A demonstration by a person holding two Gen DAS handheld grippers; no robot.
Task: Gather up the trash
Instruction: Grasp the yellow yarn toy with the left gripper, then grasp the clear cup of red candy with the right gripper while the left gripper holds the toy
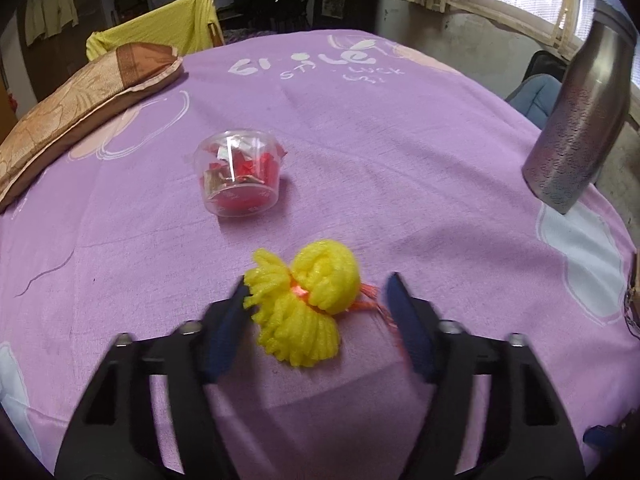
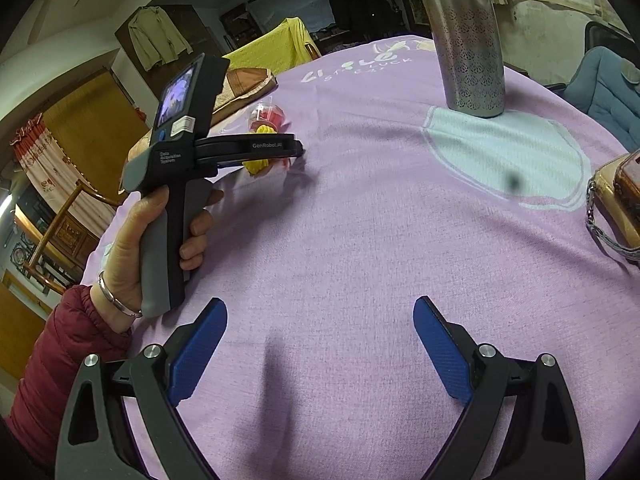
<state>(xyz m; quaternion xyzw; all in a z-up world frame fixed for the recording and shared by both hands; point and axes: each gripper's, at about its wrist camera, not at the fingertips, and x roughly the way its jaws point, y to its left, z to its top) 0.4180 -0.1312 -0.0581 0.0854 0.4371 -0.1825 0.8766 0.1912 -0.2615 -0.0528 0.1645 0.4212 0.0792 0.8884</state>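
A yellow yarn tassel [image 1: 306,296] with an orange string lies on the purple cloth. My left gripper [image 1: 318,288] is open, its blue pads on either side of the tassel, the left pad touching the yarn. A clear plastic cup [image 1: 240,174] with red wrappers inside stands beyond it. In the right wrist view the left gripper [image 2: 294,148] is held by a hand over the tassel [image 2: 260,166], with the cup [image 2: 269,114] behind. My right gripper [image 2: 318,314] is open and empty above bare cloth.
A steel bottle [image 1: 580,120] stands at the right, and it shows in the right wrist view [image 2: 468,40]. A brown pillow [image 1: 80,104] lies at the far left. A small case with a chain [image 2: 618,204] sits at the right edge.
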